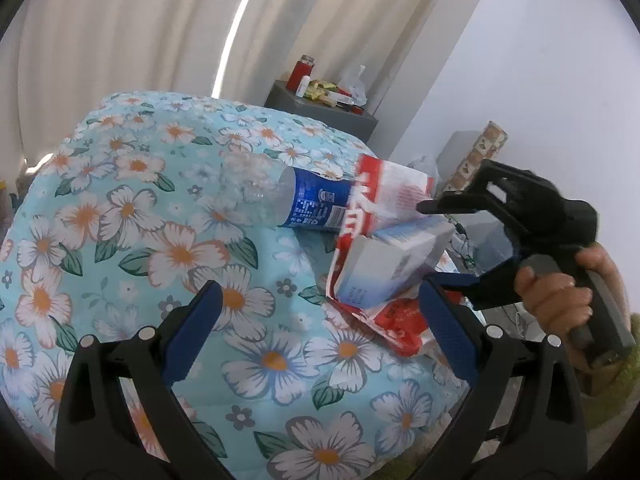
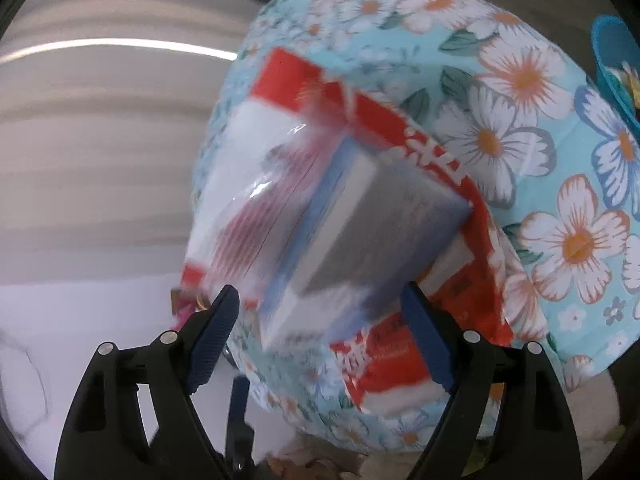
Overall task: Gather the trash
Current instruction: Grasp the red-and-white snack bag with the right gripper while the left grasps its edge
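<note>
A bed covered by a light-blue quilt printed with white and orange flowers (image 1: 132, 216) fills both views. Three pieces of trash are seen on it, near one edge. A clear, crushed plastic bottle with a blue label (image 1: 288, 198) lies on its side. Its capped end is tucked under a crumpled red-and-white plastic wrapper (image 1: 384, 196), which spreads toward the quilt's edge. A small white and pale-blue cardboard box (image 1: 394, 264) rests tilted on top of the wrapper.

The left gripper (image 1: 320, 320) is held above the quilt, just short of the box. Its blue-padded fingers (image 1: 196, 320) are spread wide and nothing is between them.

The right gripper (image 2: 320, 332) is seen in the left wrist view as a black frame gripped by a hand (image 1: 560, 292), reaching in from the right beside the box. In its own view the picture is blurred; the box (image 2: 360, 232) and wrapper (image 2: 384, 364) fill the centre. The blue pads (image 2: 424, 336) stand wide apart on either side of the box's near end. No pressing contact can be made out.

Beyond the bed, a grey cabinet (image 1: 320, 108) is noted against a white wall, with a red jar (image 1: 305, 70) and small packets on top. Pale curtains (image 1: 132, 28) hang behind.
</note>
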Demonstrator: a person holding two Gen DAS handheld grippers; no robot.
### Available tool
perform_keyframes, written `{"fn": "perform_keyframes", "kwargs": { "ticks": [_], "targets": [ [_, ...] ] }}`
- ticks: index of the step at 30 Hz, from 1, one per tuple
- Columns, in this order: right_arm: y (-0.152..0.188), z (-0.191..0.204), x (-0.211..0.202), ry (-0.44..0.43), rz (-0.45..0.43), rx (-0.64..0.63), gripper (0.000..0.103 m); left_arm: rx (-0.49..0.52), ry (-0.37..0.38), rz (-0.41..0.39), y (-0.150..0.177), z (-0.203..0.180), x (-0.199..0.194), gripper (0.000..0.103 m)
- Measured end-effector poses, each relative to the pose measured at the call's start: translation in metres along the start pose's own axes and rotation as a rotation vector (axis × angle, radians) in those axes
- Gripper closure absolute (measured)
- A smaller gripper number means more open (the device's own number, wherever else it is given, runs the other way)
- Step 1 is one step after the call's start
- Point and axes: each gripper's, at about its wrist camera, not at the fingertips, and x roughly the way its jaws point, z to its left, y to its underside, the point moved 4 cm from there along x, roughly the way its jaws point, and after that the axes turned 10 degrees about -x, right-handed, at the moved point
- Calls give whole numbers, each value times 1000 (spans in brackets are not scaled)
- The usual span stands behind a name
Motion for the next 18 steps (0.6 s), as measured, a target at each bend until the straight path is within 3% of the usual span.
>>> {"fn": "perform_keyframes", "kwargs": {
  "ticks": [4, 6, 15, 18],
  "targets": [
    [-4, -16, 2, 29, -12, 60, 22, -18, 8, 3, 0, 6, 0, 9],
    [-1, -22, 0, 32, -19, 71, 33, -18, 10, 3, 0, 8, 0, 9],
    [15, -32, -19, -61, 13, 32, 64, -2, 13, 19, 2, 3, 5, 9],
    [19, -36, -23, -97, 24, 24, 67, 14, 24, 20, 1, -3, 6, 9]
  ]
}}
